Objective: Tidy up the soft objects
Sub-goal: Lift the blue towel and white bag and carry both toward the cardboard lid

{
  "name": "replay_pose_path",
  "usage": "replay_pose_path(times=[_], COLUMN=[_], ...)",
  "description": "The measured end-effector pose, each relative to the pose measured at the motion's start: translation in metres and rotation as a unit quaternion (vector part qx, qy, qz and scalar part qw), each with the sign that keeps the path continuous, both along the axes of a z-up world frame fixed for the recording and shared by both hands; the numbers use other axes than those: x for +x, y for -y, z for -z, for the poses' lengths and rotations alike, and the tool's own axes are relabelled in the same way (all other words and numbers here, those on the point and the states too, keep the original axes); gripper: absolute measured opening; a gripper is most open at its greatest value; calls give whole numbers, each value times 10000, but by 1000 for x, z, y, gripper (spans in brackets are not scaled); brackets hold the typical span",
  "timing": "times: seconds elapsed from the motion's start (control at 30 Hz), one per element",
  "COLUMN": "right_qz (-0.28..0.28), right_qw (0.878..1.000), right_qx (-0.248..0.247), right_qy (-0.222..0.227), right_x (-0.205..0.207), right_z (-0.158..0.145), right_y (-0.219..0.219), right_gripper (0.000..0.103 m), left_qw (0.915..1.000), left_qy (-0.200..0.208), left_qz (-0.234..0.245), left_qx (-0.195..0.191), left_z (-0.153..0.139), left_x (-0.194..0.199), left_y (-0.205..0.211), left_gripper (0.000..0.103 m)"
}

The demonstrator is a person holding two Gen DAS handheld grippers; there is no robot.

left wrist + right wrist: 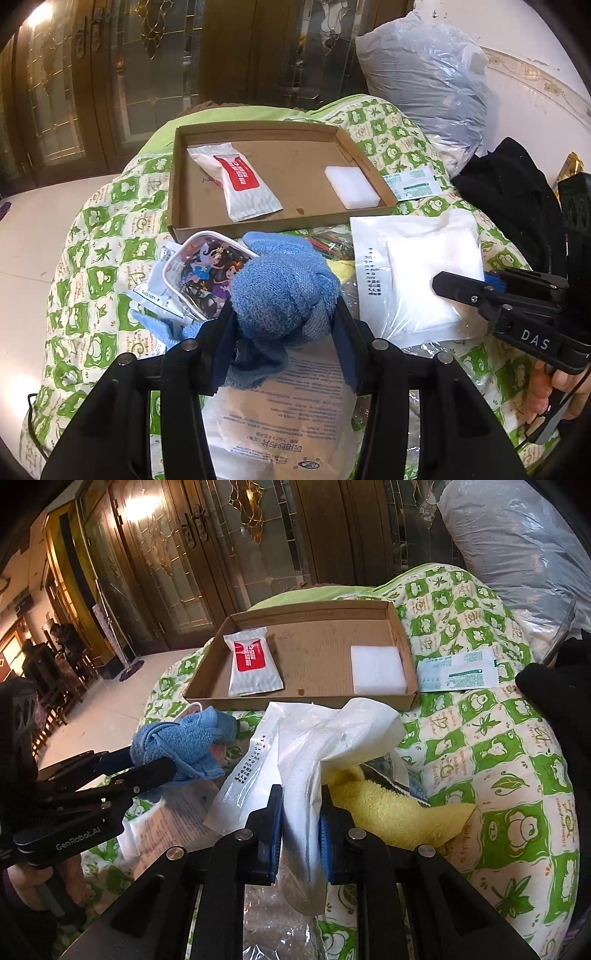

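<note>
My left gripper (284, 325) is shut on a bunched blue towel (284, 284), held just above the bedding in front of the cardboard tray (258, 127). The same left gripper (147, 760) and blue towel (177, 738) show at the left of the right wrist view. My right gripper (301, 797) is shut on a white gauze packet (332, 731), which bends upward from the pads. In the left wrist view the right gripper (461, 284) grips that packet (417, 266) at its right edge. The tray (306, 607) holds a red-labelled wipes pack (253, 664) and a white foam block (376, 670).
A yellow cloth (391, 812) lies under the packet. A cartoon pouch (201, 273), a printed paper packet (288, 413) and a green-white sachet (458, 672) rest on the green patterned quilt (498, 757). A plastic bag (424, 74) and black garment (517, 192) lie to the right.
</note>
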State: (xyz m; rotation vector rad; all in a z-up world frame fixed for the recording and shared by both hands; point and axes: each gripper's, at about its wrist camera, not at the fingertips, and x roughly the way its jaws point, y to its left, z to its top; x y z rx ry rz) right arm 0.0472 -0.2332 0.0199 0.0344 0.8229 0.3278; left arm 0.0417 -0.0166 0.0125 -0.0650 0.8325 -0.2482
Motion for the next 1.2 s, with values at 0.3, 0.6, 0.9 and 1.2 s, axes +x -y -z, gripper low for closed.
replay_pose_path(times=[0.3, 0.6, 0.9, 1.2], right_qz=[145, 721, 683, 730], right_qw=[9993, 9950, 9956, 9925], right_qx=[202, 507, 567, 837], right_qy=[295, 479, 313, 504], right_x=[-7, -6, -2, -10], right_z=[-26, -49, -45, -59], right_y=[16, 61, 59, 70], right_gripper=[16, 16, 17, 17], left_qw=[10000, 10000, 10000, 10000], left_qy=[41, 11, 6, -1], left_qz=[-39, -26, -7, -1], left_qx=[-37, -48, -21, -28], left_z=[-3, -2, -1, -1], left_x=[-1, 0, 1, 1], left_y=[-3, -3, -2, -2], left_gripper=[46, 46, 46, 46])
